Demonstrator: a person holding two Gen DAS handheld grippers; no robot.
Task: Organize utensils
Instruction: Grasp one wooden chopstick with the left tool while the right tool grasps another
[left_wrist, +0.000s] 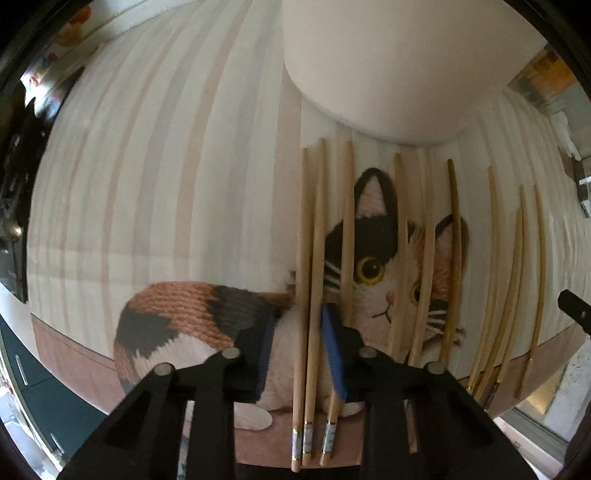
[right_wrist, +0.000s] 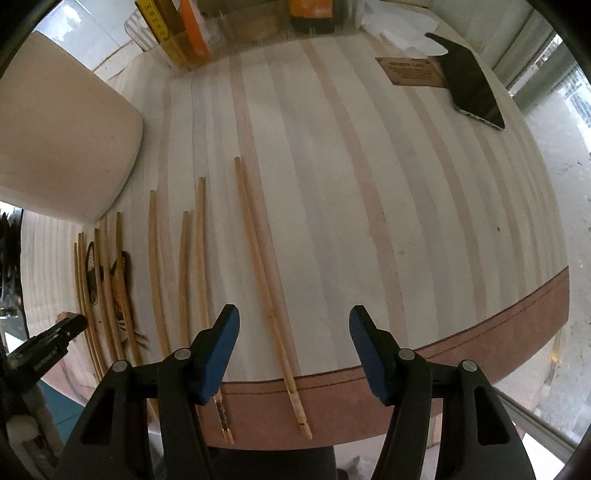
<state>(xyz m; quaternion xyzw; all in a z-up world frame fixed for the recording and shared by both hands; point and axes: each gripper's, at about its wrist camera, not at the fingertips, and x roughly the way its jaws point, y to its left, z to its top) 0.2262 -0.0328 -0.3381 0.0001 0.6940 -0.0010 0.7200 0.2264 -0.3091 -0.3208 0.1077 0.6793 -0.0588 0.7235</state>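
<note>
Fingers: left gripper (left_wrist: 299, 345) pinches a chopstick pair (left_wrist: 308, 295) lying lengthwise along them, right gripper (right_wrist: 293, 350) spread wide, straddling another pair (right_wrist: 266, 291) pointing straight ahead.

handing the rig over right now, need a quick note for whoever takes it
Left hand-held gripper: jaws around a pair of chopsticks on the cat mat; whether it is fully clamped is unclear.
Right hand-held gripper: open, empty, over another pair.
More chopsticks lie loose in a row near the white container.
Done: nothing visibly stored. Left: gather them all.
</note>
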